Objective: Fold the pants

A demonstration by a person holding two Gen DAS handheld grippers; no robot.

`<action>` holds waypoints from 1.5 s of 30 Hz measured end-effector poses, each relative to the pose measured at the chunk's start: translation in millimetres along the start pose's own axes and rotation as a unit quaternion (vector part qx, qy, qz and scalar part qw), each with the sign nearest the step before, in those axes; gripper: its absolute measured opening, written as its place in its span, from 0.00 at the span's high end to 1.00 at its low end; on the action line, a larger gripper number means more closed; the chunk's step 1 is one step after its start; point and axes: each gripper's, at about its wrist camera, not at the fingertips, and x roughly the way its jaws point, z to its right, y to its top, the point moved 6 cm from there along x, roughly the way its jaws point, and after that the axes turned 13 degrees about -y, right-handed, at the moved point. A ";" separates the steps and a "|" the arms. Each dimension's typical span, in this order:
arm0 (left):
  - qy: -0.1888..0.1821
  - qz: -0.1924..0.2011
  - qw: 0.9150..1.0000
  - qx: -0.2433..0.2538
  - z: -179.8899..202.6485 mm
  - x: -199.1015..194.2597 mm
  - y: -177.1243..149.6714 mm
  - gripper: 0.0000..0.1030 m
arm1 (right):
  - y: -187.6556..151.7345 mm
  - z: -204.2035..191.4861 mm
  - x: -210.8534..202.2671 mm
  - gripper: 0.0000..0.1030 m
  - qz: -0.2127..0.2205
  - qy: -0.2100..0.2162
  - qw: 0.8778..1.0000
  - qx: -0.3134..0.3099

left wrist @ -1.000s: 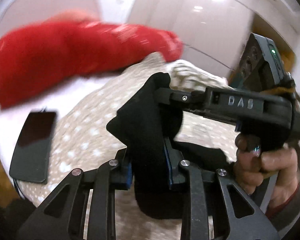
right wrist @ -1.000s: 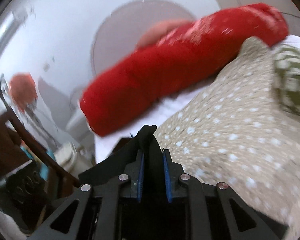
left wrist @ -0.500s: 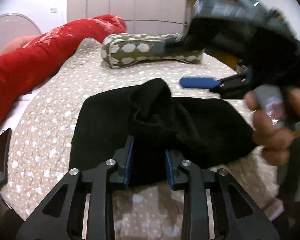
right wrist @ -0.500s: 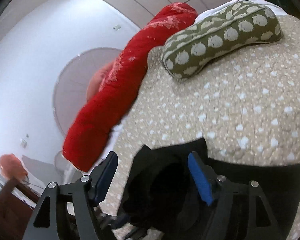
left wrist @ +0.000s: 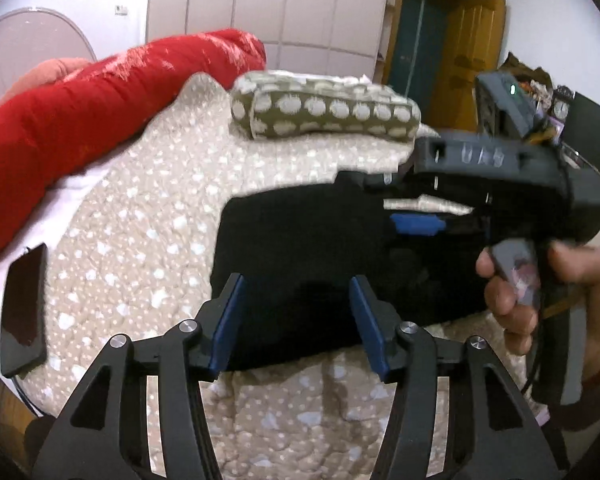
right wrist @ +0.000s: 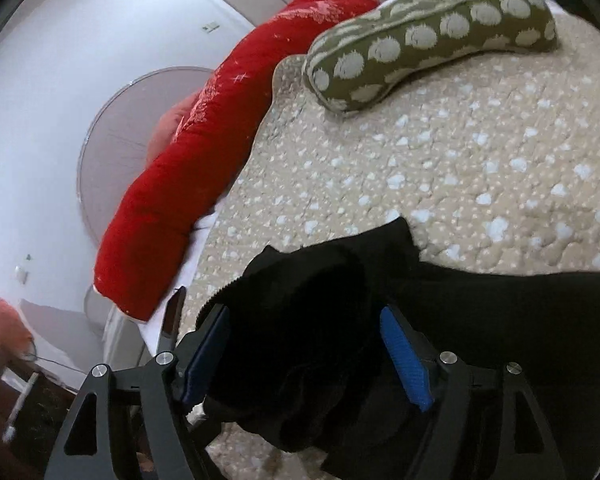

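Note:
The black pants (left wrist: 320,248) lie folded in a dark block on the beige spotted quilt (left wrist: 148,216). My left gripper (left wrist: 298,320) hovers over their near edge. Its jaws are opening, and the blue pads (left wrist: 228,320) stand apart with cloth under the gap but not pinched. In the right wrist view a bunched corner of the pants (right wrist: 300,320) sits between the spread pads of my right gripper (right wrist: 306,344). Its jaws are also opening and do not press the cloth. In the left wrist view the right gripper (left wrist: 372,200) reaches in over the pants' far right edge, held by a hand (left wrist: 516,280).
A long red bolster (left wrist: 80,120) runs along the quilt's left side. A green pillow with pale spots (left wrist: 324,112) lies across the far end. A dark phone (left wrist: 22,312) rests at the bed's left edge. White cupboards and a wooden door stand behind.
Both grippers were shut on lifted black cloth. The right jaws spread first, then the left, and the pants now lie on the quilt. Both views rolled level.

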 end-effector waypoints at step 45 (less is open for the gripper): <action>-0.033 -0.050 0.998 0.011 44.5 33.4 23.5 0.38 | -23.6 122.8 -91.6 0.86 0.067 -0.195 0.978 0.025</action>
